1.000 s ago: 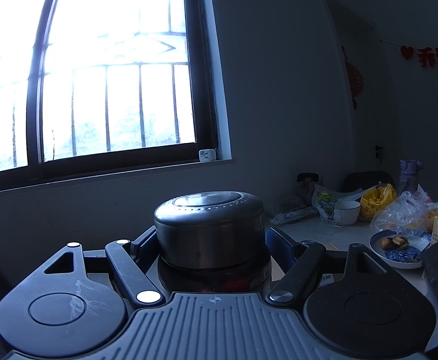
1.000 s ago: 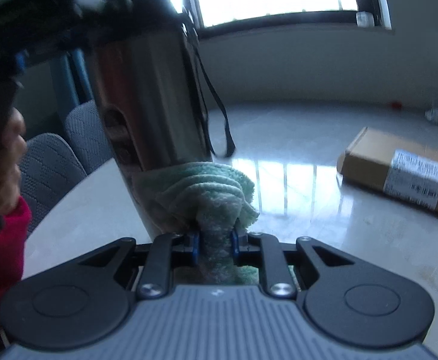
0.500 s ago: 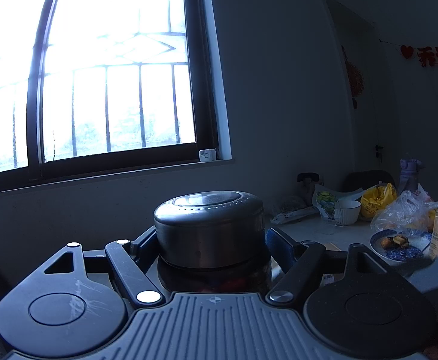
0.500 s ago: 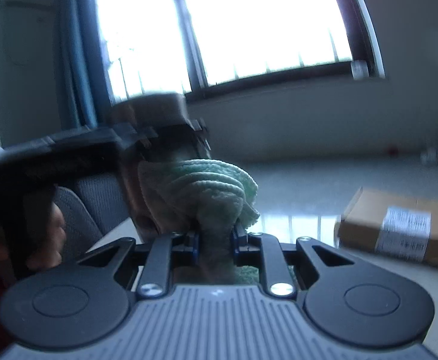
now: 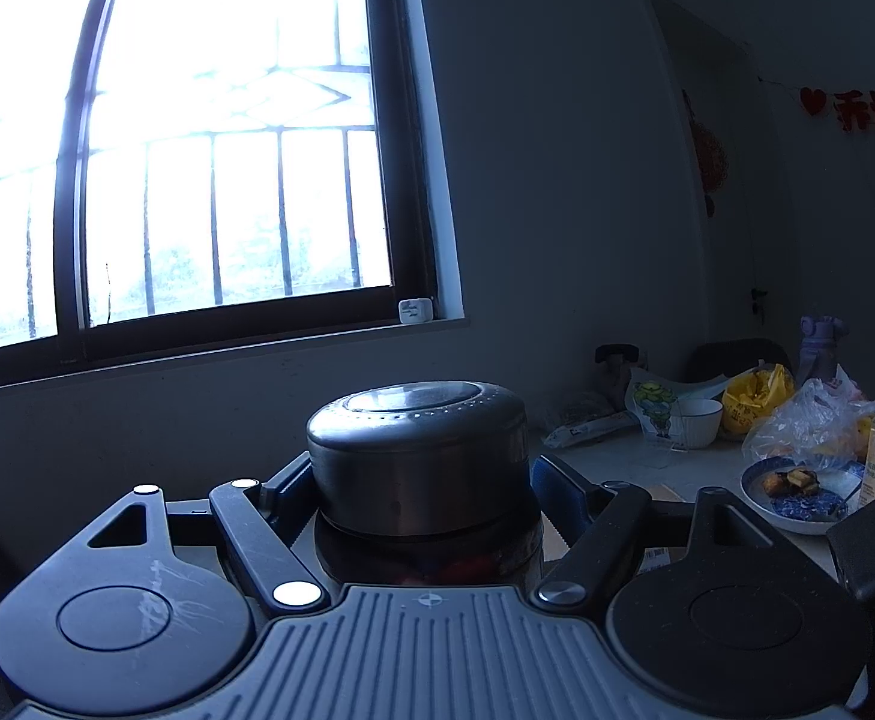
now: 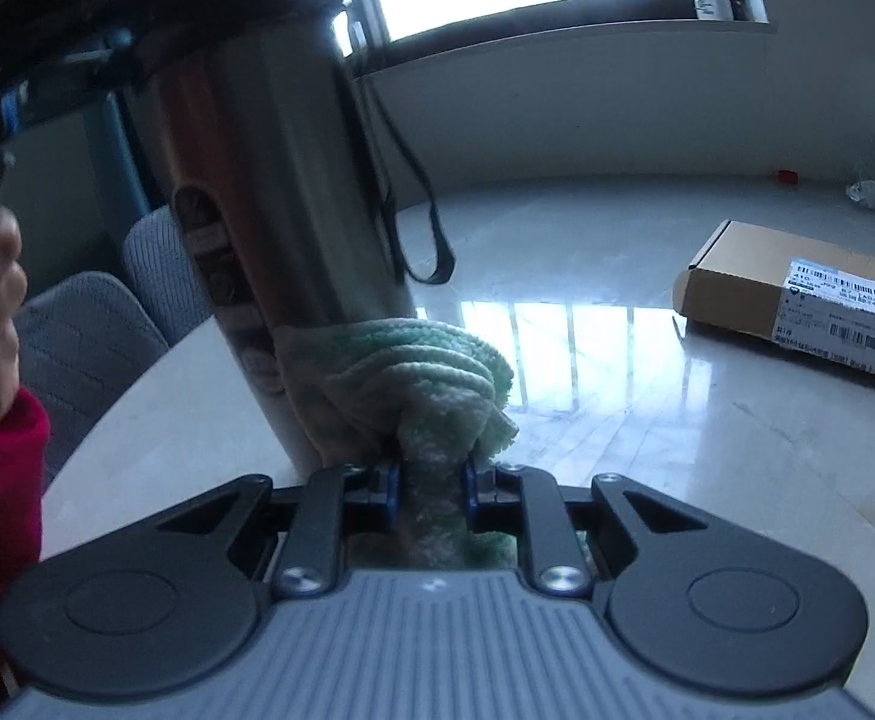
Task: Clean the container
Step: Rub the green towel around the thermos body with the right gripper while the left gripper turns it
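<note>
My left gripper (image 5: 419, 480) is shut on a steel thermos flask (image 5: 418, 459) just below its dark lid and holds it upright above the table. In the right wrist view the flask (image 6: 269, 180) hangs tilted, its black strap (image 6: 419, 210) dangling. My right gripper (image 6: 431, 480) is shut on a bunched green cloth (image 6: 431, 372), which presses against the flask's lower body.
A brown cardboard box (image 6: 797, 300) with a label lies on the glossy white table (image 6: 617, 420) at right. Grey chairs (image 6: 77, 336) stand at left. At the far end sit a blue plate of food (image 5: 797, 492), a white bowl (image 5: 698, 423) and bags (image 5: 809, 420).
The right gripper with the cloth went up the flask toward its lid and has come back down to its lower body. The left gripper has held still.
</note>
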Tool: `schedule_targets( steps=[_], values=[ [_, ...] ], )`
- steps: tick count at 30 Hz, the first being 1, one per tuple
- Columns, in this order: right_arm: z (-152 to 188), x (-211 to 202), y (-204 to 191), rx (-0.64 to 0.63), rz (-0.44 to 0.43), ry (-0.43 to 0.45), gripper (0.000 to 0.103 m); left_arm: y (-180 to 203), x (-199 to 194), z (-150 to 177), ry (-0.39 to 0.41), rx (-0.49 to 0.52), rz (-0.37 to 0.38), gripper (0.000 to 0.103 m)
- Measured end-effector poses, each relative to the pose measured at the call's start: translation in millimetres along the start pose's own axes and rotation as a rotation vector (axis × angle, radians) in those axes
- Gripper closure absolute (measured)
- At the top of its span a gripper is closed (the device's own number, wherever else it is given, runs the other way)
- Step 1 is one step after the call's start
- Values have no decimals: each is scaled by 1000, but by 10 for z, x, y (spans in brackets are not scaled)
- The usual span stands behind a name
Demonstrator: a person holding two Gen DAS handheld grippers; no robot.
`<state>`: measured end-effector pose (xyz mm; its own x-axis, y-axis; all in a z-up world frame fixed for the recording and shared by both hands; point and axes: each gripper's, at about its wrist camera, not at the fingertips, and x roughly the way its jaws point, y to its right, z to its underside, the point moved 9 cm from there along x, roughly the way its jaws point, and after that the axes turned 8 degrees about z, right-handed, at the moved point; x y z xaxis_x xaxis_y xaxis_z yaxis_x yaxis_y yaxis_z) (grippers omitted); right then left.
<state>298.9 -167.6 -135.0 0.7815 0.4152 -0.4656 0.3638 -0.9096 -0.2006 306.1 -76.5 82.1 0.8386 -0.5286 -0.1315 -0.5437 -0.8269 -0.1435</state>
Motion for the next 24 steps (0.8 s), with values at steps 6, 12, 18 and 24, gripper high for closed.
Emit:
schedule_targets(
  steps=[6, 12, 18, 24],
  values=[
    [12, -9, -12, -7, 7, -11, 83, -2, -1, -5, 0, 0, 1, 25],
    [-31, 35, -32, -7, 11, -7, 83, 5, 4, -4, 0, 1, -2, 25],
    [3, 71, -26, -2, 8, -9, 83, 9, 0, 1, -1, 1, -2, 25],
    [-117, -42, -66, -10, -10, 36, 83, 19, 3, 5, 0, 4, -2, 25]
  ],
)
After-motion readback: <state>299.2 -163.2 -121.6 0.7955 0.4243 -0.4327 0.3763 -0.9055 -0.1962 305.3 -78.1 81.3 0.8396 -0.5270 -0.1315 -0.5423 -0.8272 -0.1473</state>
